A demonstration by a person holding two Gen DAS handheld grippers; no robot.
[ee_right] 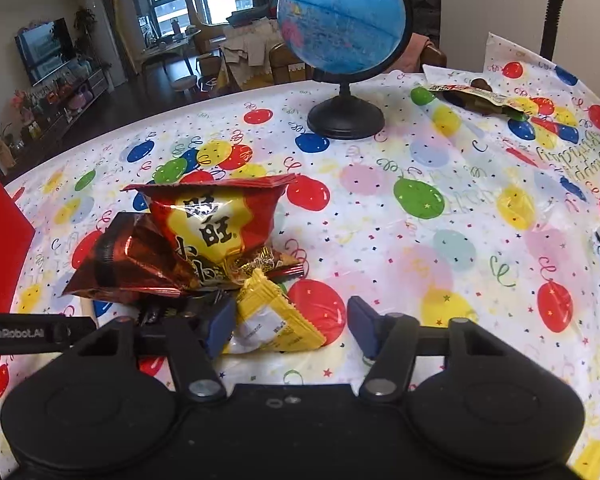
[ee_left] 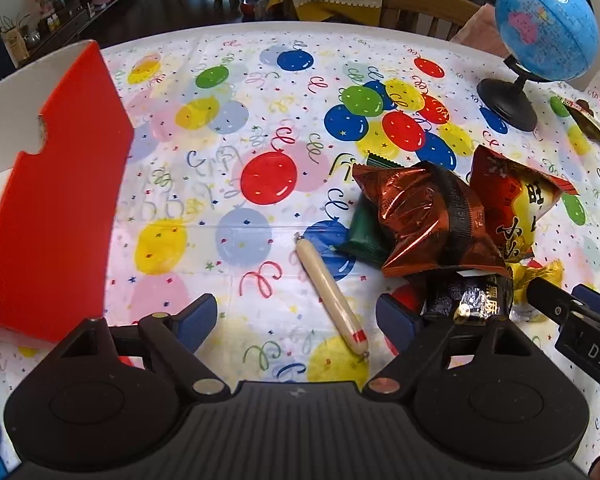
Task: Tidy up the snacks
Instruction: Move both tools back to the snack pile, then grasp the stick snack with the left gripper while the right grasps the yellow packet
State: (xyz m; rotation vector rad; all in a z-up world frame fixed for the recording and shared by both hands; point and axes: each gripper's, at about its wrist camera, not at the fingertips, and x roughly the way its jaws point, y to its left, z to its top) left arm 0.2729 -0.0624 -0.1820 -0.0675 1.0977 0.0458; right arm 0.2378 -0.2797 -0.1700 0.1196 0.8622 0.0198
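Right gripper [ee_right: 290, 326] straddles the yellow packet [ee_right: 274, 320], jaws apart, not yet pinching; left gripper [ee_left: 296, 316], spread, hovers over the sausage [ee_left: 332, 294]. Piled bags [ee_right: 180, 240] sit at 11 o'clock (touching the packet): pulling it may topple them, or the sausage could roll.

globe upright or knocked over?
Upright: the globe stands on its round black base, which sits flat on the tablecloth, apart from the snack pile.

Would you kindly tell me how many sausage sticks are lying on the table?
1: a sausage stick lying on the balloon tablecloth, left of the snack pile. Others may be hidden under the pile.
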